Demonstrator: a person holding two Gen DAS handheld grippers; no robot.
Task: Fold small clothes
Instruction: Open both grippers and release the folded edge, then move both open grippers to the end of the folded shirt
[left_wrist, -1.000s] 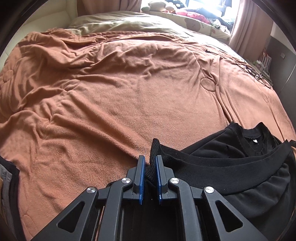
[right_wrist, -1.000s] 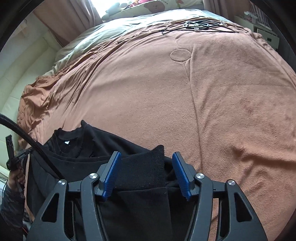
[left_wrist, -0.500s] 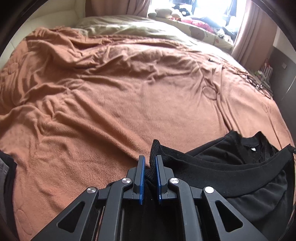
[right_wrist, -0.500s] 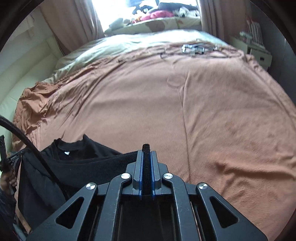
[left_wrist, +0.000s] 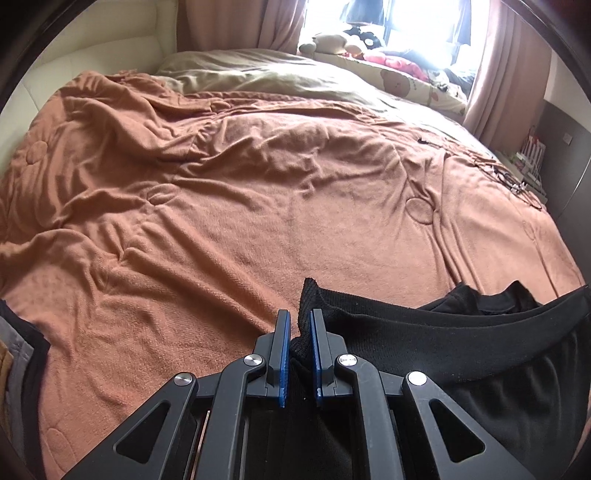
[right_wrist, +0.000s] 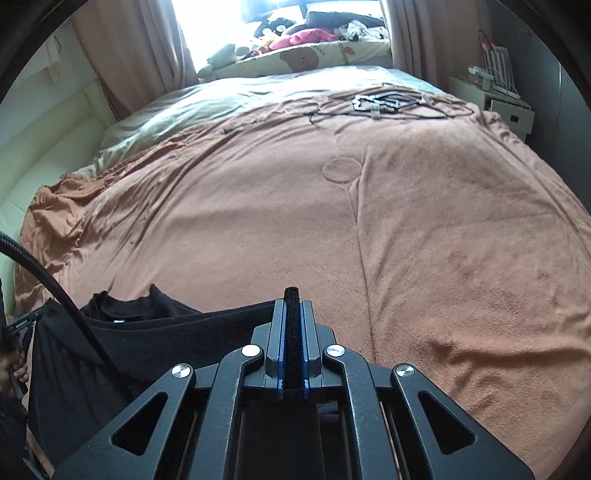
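- Hands tilted down toward the blanket, both grippers angled over its near edge, one at each end of a black garment.
- Left gripper: my jaws are nearly together, pinching a ribbed corner of the garment; a flap of it sticks up just past the blue pads.
- Right gripper: my jaws are pressed tight on a thin ribbed edge of the same garment, which shows as a dark strip between the pads and pokes out above the tips.
- Garment hangs stretched between my two grips, its hem a taut band, the rest sagging below it over the near part of the blanket. The neck opening lies behind the band.
- A small white tag sits inside the neck; I cannot read it.
- A black cable crosses the left of the right view, in front of the garment.
- Tiny writing shows on a strap at that view's far left edge, too small to make out.
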